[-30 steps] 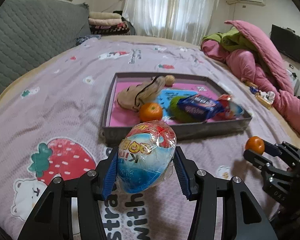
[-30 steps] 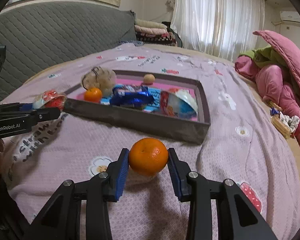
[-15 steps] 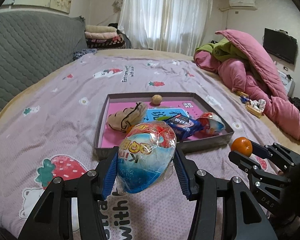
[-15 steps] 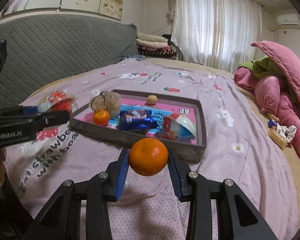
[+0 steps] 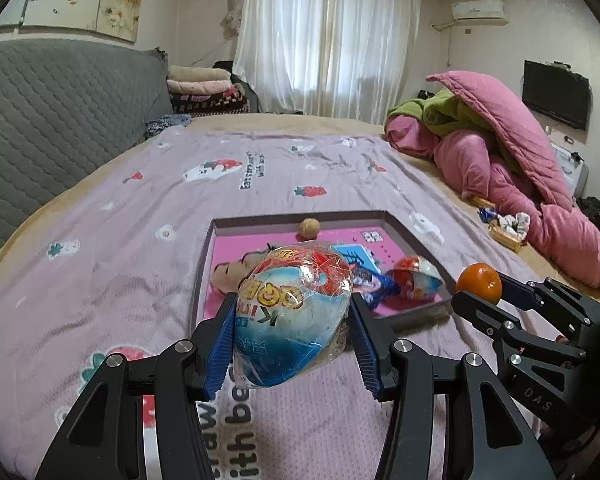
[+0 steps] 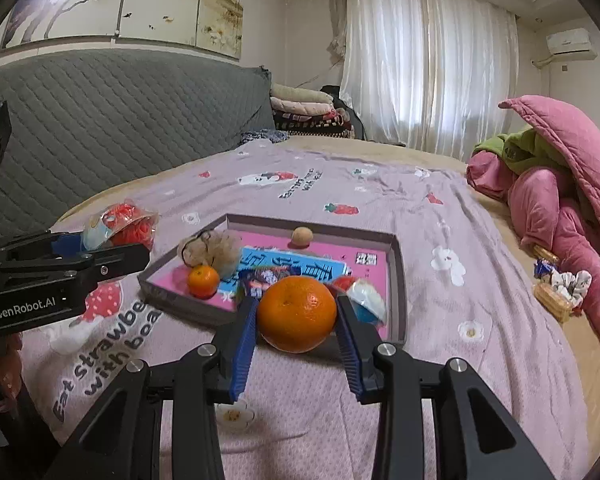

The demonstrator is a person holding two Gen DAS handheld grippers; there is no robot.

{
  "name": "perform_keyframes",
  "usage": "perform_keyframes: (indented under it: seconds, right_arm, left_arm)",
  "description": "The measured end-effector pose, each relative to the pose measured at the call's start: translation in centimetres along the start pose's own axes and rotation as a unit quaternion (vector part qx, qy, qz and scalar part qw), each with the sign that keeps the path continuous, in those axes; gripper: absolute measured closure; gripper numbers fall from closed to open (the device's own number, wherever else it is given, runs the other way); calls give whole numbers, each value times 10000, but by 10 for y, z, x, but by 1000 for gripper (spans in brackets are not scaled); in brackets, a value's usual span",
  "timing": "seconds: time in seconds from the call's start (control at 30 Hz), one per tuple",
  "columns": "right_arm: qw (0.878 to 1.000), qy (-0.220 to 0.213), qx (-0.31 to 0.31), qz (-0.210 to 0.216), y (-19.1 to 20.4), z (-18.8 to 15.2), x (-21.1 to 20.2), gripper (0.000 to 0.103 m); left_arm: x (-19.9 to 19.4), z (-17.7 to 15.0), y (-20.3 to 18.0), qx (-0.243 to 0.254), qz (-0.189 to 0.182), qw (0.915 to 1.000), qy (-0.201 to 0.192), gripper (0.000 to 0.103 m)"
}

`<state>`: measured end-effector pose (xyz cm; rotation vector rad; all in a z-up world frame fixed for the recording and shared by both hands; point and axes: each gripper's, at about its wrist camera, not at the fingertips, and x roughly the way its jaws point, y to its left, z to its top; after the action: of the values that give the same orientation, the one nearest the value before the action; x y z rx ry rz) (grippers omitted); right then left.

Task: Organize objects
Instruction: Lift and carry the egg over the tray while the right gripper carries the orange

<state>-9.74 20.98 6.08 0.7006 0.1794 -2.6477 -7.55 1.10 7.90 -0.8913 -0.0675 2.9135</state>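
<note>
My left gripper (image 5: 292,344) is shut on a wrapped toy egg (image 5: 294,312), blue and red in clear plastic, held above the bed in front of the tray. It also shows in the right wrist view (image 6: 118,230). My right gripper (image 6: 296,336) is shut on an orange tangerine (image 6: 297,314), held above the bed; it shows at the right of the left wrist view (image 5: 479,283). A grey tray with a pink floor (image 6: 396,276) lies on the bed and holds a second tangerine (image 6: 203,281), a beige pouch (image 6: 210,252), a blue snack pack (image 5: 374,280), another toy egg (image 5: 418,278) and a small brown ball (image 6: 302,236).
The bed has a mauve sheet (image 5: 120,240) with strawberry prints. A pile of pink and green quilts (image 5: 512,168) lies at the right. Small wrapped snacks (image 6: 556,288) lie by the quilts. A grey padded headboard (image 6: 100,128) is at the left.
Both grippers have risen and drawn back from the tray with their objects still held. The tray looks smaller and farther off in both views.
</note>
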Motion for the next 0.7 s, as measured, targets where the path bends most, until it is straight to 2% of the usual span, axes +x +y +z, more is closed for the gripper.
perform_keyframes:
  seconds: [0.23,0.4,0.7]
  right_arm:
    - [9996,-230,54,-134,-10,26,0,64]
    - [9996,-223,46,-180,-15,39,10,64]
    - [9994,339,59,-66,-14,23,51,64]
  left_arm:
    - [3,23,11,-24,74,9998,-166,49]
    - [15,36,19,-30,153,9997,-187,49]
    - [61,23,35,-168,305,9992,213,49]
